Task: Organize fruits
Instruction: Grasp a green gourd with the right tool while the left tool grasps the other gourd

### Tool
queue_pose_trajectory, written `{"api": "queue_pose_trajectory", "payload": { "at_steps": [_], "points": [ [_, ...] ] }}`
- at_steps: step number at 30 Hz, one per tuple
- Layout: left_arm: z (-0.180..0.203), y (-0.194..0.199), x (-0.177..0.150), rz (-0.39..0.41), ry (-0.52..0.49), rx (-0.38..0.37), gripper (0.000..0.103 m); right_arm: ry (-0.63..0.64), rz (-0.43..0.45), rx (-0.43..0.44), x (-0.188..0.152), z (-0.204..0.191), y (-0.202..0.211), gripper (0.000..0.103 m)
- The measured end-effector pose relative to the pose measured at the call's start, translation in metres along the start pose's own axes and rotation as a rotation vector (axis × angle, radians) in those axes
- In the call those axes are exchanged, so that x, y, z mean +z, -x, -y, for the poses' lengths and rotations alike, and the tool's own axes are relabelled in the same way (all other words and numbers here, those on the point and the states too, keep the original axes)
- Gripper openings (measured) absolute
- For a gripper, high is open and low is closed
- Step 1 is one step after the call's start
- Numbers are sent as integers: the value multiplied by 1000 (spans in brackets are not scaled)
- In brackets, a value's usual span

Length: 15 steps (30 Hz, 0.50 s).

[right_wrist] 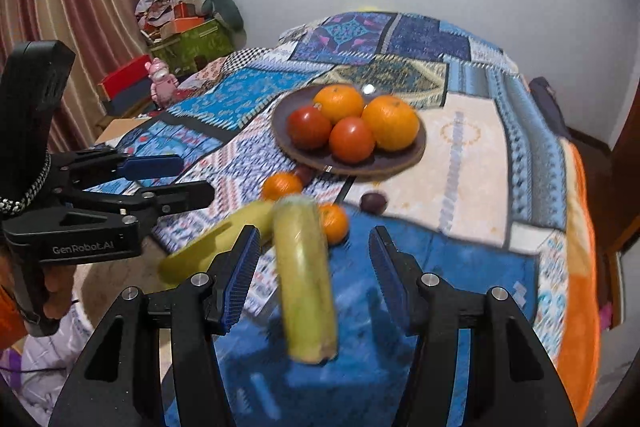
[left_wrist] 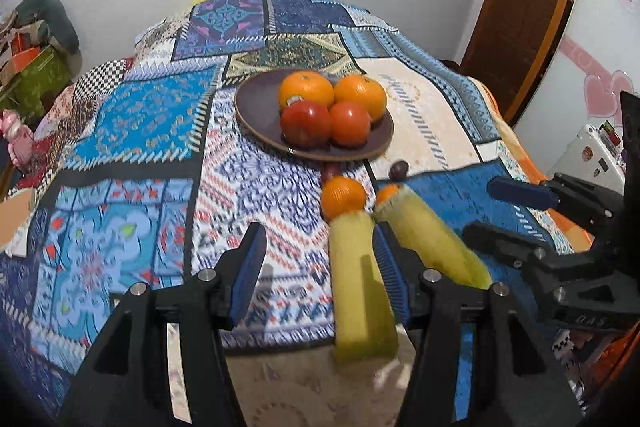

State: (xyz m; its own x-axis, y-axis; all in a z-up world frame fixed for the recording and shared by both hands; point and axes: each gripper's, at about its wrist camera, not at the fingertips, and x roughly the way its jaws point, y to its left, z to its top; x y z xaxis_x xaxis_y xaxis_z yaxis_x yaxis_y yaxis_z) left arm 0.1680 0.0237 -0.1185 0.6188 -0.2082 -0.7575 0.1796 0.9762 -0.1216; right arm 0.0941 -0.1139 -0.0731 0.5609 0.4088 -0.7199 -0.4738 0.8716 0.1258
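"GenRobot.AI" is printed in pale letters on the black body of the left gripper point(right_wrist: 176, 183), at the near left of the right wrist view. No other writing can be read.

I see a glossy dark plate point(right_wrist: 404, 163) on a matt printed cloth bedspread point(right_wrist: 472, 147), smooth shiny tomatoes point(right_wrist: 352, 139), dimpled oranges point(right_wrist: 390, 123), and ribbed blue pads point(left_wrist: 248, 263) on matt black plastic fingers.

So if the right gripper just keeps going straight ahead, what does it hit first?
The right gripper is open, and a banana already lies between its fingers, so it would likely meet that first. Beyond it sits a small orange. Blur makes the depth uncertain.
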Motion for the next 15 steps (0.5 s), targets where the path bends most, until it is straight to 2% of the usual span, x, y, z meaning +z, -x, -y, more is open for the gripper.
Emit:
{"api": "queue_pose_trajectory", "payload": {
  "at_steps": [8,12,15],
  "points": [
    [15,-7,-20,-31,-6,-19,55,-53,-15,25,-19,0,-6,52],
    [17,-16,-24,-46,-2,-30,55,-58,-31,31,-21,1,-14,46],
    [19,-25,-25,-66,-6,-33,50,-69,-60,45,-22,4,-25,38]
  ]
}}
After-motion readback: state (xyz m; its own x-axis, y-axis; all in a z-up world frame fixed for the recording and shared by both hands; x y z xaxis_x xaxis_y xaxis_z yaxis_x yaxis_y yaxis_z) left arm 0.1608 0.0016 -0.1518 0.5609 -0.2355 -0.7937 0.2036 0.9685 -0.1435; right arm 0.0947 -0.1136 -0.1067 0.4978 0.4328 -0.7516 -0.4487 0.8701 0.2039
